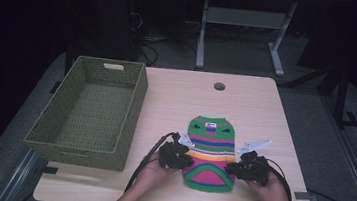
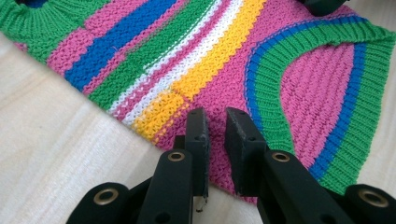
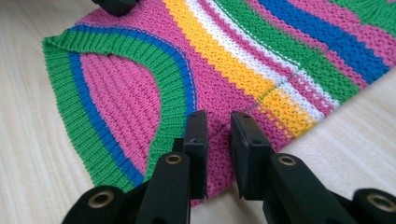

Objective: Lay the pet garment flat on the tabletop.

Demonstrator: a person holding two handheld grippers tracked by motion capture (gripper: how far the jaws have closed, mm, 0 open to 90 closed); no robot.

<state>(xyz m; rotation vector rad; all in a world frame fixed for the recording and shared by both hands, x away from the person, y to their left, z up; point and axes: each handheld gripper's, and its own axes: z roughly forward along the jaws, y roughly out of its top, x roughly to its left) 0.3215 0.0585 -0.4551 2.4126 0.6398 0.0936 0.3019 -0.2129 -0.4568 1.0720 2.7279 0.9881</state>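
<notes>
We are pinching the striped sweater (image 1: 210,153) with both tongs, left tongs (image 2: 215,122) and right tongs (image 3: 218,123), each clamping a side edge. It is lying flat on the tabletop (image 1: 246,102) between them. Soft, light knit; grip edges.

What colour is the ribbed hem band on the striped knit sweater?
Green ribbing with a blue stripe on the striped knit sweater; clearest in the left gripper view.

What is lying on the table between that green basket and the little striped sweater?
Nothing: in the high view, bare wooden tabletop separates the green basket from the striped sweater. Nearer the person, the left claw sits at the sweater's edge.
</notes>
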